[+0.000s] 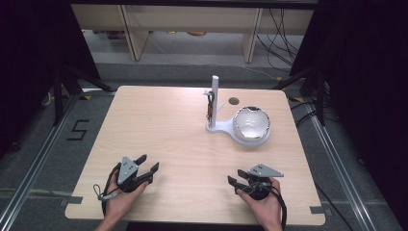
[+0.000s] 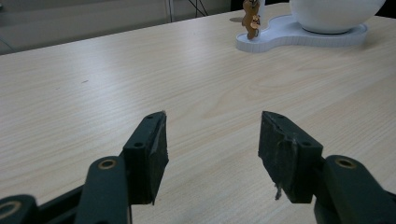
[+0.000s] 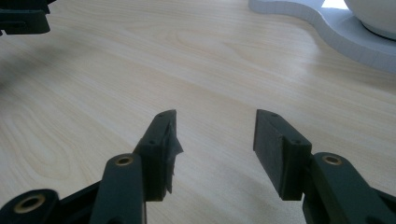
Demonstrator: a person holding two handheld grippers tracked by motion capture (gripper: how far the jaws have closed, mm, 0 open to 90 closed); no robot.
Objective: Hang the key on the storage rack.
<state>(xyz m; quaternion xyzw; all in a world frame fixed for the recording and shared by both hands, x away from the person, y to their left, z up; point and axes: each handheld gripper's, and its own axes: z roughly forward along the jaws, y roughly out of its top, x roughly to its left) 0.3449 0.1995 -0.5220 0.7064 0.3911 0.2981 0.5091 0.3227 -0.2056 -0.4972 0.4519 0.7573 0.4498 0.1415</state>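
Both grippers — left (image 1: pixel 148 164), right (image 1: pixel 235 179) — gape empty; left gripper view alone shows the bear charm (image 2: pixel 251 18).

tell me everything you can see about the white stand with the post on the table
The white stand is a flat, matte, plastic-looking base with a rounded, curving outline and a thick edge. It lies flat on the far right part of the wooden table. At its narrower left end a slim white post rises upright. A small brown bear-shaped charm hangs beside the post. The wider right end carries a round white bowl with a shiny inside. Neither gripper touches it.
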